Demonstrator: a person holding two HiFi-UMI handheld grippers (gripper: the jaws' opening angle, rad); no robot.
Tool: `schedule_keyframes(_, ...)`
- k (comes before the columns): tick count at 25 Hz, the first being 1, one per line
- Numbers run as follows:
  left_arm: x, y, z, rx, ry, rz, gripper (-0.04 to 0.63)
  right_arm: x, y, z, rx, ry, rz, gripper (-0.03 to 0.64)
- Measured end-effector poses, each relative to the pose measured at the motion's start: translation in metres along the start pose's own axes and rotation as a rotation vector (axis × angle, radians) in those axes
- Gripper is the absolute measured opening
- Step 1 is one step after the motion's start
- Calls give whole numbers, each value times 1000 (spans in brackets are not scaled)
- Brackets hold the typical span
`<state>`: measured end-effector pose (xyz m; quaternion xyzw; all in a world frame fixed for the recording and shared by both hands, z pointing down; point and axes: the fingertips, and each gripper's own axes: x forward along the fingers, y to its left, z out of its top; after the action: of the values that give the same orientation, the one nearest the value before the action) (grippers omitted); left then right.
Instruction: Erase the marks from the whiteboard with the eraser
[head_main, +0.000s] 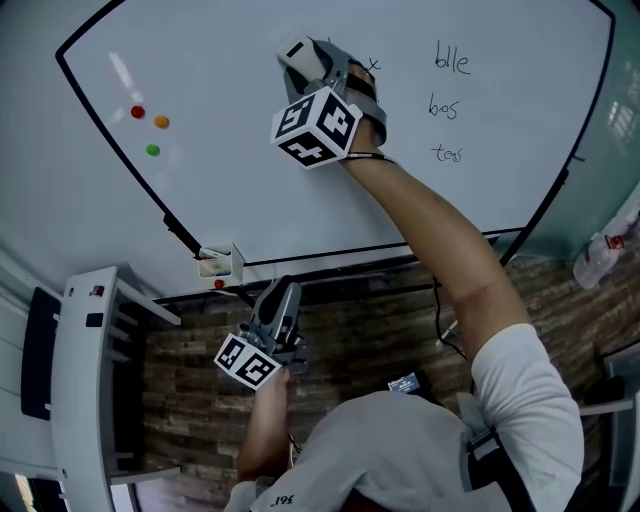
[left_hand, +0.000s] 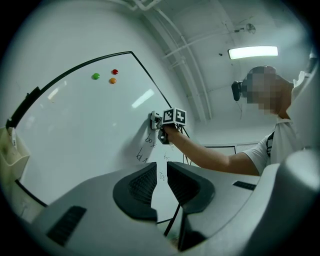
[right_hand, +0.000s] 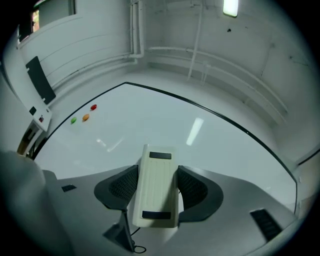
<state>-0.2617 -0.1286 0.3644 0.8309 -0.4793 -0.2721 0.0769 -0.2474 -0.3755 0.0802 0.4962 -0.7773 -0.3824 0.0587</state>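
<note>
The right gripper (right_hand: 156, 189) has its jaws closed on the long sides of a cream whiteboard eraser (right_hand: 154, 186). The eraser lies lengthwise between the jaws and juts past their tips, pressed flat against the whiteboard (right_hand: 200, 145) straight ahead. In the head view, handwritten marks (head_main: 450, 60) (three short scrawled words, stacked) sit to this gripper's right, clear of the eraser, and three round magnets (head_main: 161, 122) lie well off to its left. The left gripper (head_main: 272, 318) hangs below the board's bottom edge, near a small marker tray (head_main: 218, 263), its jaws only narrowly parted with nothing between them.
</note>
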Motion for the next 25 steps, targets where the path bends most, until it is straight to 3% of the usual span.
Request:
schedule_keyframes(5, 4, 1, -4, -8, 2, -2, 55, 2, -1, -2, -25, -12, -46, 256)
schedule_keyframes(25, 31, -13, -23, -17, 22, -8, 56, -10, -26, -29, -12, 20, -58, 256)
